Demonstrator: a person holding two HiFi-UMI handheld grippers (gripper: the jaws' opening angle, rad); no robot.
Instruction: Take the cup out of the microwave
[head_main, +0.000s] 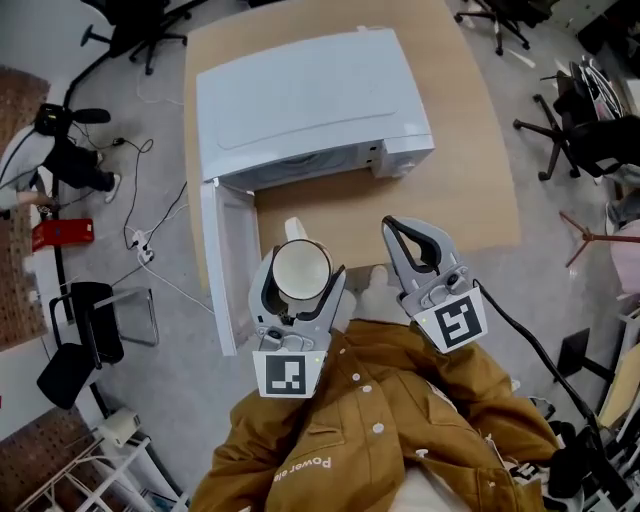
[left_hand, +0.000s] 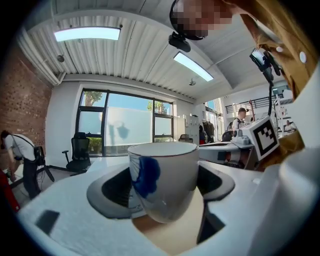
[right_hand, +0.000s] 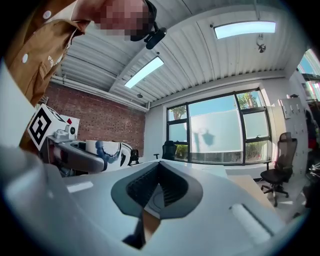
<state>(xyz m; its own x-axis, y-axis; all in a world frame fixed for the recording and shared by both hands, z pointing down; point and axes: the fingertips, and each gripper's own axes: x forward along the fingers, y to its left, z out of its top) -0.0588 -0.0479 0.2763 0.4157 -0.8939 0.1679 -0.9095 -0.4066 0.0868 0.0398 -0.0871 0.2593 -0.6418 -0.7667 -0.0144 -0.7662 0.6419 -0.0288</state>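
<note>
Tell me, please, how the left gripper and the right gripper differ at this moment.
The left gripper is shut on a white cup with a blue mark; the right gripper holds nothing. The left gripper's jaws stand apart round the cup, while the right gripper's jaws are closed together. Both are held side by side before the open microwave.

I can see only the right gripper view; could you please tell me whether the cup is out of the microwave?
Observer: Yes. In the head view the left gripper holds the cup outside the microwave, in front of its opening.
Operator: Thank you. Is the door closed?
Observer: No. The door stands open at the microwave's left side in the head view.
</note>
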